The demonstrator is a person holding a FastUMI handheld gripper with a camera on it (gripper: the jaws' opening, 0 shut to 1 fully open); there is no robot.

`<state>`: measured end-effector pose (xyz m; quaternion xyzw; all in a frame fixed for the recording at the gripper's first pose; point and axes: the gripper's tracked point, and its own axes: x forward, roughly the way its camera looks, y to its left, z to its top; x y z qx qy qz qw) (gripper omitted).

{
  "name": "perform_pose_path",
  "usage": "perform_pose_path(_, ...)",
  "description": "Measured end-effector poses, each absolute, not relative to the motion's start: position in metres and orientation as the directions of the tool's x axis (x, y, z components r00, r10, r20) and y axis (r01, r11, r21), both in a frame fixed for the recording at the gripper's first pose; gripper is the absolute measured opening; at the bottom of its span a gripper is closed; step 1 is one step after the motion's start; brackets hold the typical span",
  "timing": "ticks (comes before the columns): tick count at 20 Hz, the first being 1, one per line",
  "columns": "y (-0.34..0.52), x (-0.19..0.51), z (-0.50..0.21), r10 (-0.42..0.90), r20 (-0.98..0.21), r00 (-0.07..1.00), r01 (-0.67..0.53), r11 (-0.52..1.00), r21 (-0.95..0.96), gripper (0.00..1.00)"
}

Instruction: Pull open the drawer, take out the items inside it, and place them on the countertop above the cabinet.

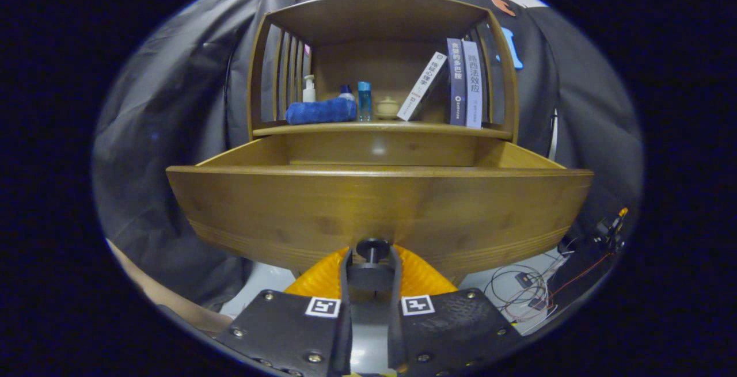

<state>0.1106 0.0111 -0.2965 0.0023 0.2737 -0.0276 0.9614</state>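
wooden countertop (380, 130) with towel (320, 111), bottles (364, 101), books (465, 83)

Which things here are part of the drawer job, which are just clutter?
Job:
- drawer, pulled out
- drawer knob, gripper shut on it
- countertop above it

Just there:
- blue towel
- bottles
- small jar
- books
- loose wires

white book (422, 86), tilted on shelf: spine characters too small to be read | dark book (456, 80): "贪婪的多巴胺" printed down spine | grey book (473, 83): "路西法效应" printed down spine | gripper (371, 263): a square coded marker (322, 307) borne on each finger, jaws closed on drawer knob (372, 246)
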Motion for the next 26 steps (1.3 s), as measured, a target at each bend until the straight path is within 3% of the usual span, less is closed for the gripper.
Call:
perform_pose_path(7, 0.013, 0.105, -0.301, -0.046, -0.54, 0.84, 0.037, 0.999, -0.026, 0.24)
perform_pose_path(11, 0.015, 0.093, -0.294, -0.024, -0.559, 0.829, 0.018, 1.0, -0.015, 0.43)
perform_pose_path(14, 0.017, 0.083, -0.261, -0.011, -0.501, 0.865, -0.026, 0.997, -0.067, 0.72)
perform_pose_path(18, 0.026, 0.084, -0.201, 0.019, -0.387, 0.922, -0.053, 0.995, -0.079, 0.73)
perform_pose_path(23, 0.021, 0.136, -0.132, 0.034, -0.257, 0.966, -0.058, 0.995, -0.087, 0.76)
perform_pose_path(26, 0.015, 0.174, -0.125, 0.038, -0.291, 0.956, -0.071, 0.992, -0.103, 0.82)
